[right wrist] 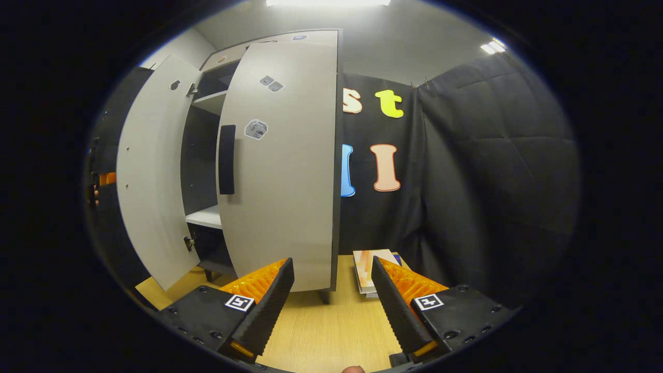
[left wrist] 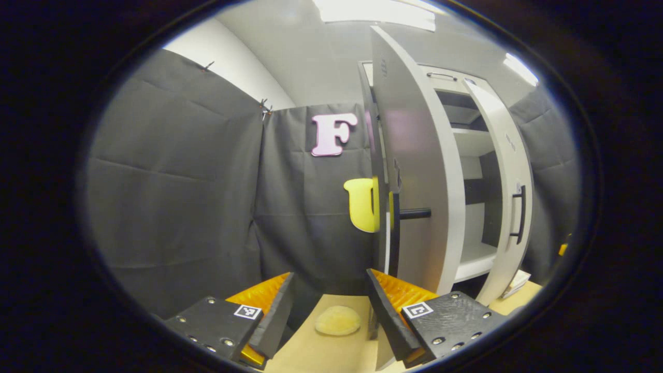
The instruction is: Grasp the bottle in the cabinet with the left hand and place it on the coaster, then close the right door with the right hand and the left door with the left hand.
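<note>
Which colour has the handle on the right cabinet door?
Black. The handle stands out on the light grey right door, best in the right gripper view.

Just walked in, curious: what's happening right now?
Left gripper open over the bare coaster. Right gripper open, facing the right door. Both doors open; bottle unseen.

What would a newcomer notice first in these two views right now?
The tall cabinet with both doors swung open: in the left gripper view the left door stands edge-on ahead, the right door beyond it, bare shelves between. Next, the round coaster on the wooden table, nothing on it, between the open left gripper fingers. The right gripper, also open, faces the right door's outer face.
</note>
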A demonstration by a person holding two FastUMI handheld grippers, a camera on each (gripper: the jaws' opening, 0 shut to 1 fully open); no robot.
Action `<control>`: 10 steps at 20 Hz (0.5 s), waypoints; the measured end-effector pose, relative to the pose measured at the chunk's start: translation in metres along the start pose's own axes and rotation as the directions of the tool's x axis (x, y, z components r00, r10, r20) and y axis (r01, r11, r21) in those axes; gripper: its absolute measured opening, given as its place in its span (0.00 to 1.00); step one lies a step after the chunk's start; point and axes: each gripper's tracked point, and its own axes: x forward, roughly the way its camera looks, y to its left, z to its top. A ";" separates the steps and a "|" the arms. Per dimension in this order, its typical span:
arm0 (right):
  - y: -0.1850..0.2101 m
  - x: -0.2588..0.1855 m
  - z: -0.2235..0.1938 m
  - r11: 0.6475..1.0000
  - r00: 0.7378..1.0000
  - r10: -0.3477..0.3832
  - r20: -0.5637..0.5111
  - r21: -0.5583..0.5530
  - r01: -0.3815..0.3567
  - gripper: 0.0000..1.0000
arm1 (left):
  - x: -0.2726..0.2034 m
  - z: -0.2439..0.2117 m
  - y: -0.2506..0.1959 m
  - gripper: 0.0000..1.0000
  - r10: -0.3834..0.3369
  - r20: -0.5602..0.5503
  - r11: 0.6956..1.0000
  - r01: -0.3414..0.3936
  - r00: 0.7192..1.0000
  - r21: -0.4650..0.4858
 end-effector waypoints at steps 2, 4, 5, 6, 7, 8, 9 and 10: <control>-0.004 -0.001 0.000 1.000 1.000 0.001 0.004 -0.005 -0.001 0.96 | -0.002 0.004 -0.014 0.82 -0.024 0.003 1.000 0.024 1.000 0.010; -0.012 -0.002 -0.002 1.000 1.000 -0.002 0.001 -0.008 0.002 0.96 | -0.006 0.005 -0.032 0.84 -0.040 0.010 0.999 0.040 0.999 0.010; -0.016 -0.003 -0.003 1.000 1.000 -0.004 -0.001 -0.007 0.004 0.96 | -0.008 0.005 -0.040 0.84 -0.043 0.013 0.999 0.043 0.999 0.006; -0.019 -0.004 -0.003 1.000 1.000 -0.004 -0.002 -0.004 0.004 0.92 | -0.009 0.006 -0.045 0.84 -0.043 0.016 0.999 0.043 0.999 0.005; -0.023 -0.005 -0.004 1.000 1.000 -0.006 -0.001 -0.002 0.006 0.92 | -0.009 0.006 -0.050 0.84 -0.042 0.021 0.999 0.042 0.999 0.011; -0.027 -0.006 -0.005 1.000 1.000 -0.011 -0.002 -0.001 0.011 0.92 | -0.010 0.006 -0.054 0.84 -0.040 0.023 0.999 0.040 0.999 0.016; -0.031 -0.008 -0.006 1.000 1.000 -0.016 -0.004 0.001 0.016 0.92 | -0.011 0.007 -0.058 0.84 -0.040 0.024 0.999 0.039 0.999 0.019; -0.034 -0.009 -0.007 1.000 1.000 -0.020 -0.005 0.004 0.020 0.96 | -0.012 0.007 -0.061 0.84 -0.040 0.023 0.999 0.039 0.999 0.017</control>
